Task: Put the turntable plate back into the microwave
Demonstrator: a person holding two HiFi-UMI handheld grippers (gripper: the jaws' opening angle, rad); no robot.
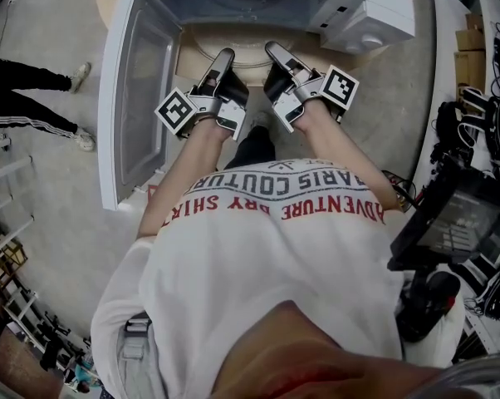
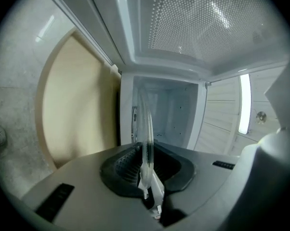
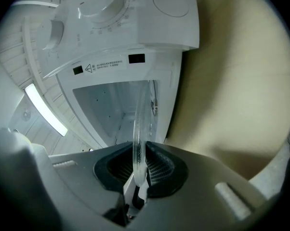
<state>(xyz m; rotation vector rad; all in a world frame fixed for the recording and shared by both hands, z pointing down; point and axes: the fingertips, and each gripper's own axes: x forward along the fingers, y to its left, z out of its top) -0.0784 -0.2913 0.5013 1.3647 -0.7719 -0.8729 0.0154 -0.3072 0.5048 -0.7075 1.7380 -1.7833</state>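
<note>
The clear glass turntable plate (image 1: 248, 54) is held level between both grippers, right in front of the open white microwave (image 1: 350, 11). My left gripper (image 1: 223, 59) is shut on the plate's left rim, which the left gripper view shows edge-on as the plate (image 2: 146, 129) clamped in the gripper (image 2: 148, 170). My right gripper (image 1: 275, 52) is shut on the opposite rim, seen as the plate edge (image 3: 137, 136) pinched in the gripper (image 3: 138, 172). The empty cavity (image 2: 170, 114) lies just ahead. The plate's far part is hard to make out.
The microwave door (image 1: 138, 98) hangs open to the left. The control panel with its dial (image 3: 104, 6) is on the right side. The microwave stands on a round beige table (image 2: 75, 105). A person's legs (image 1: 34, 98) are at far left, and camera gear (image 1: 462, 223) at right.
</note>
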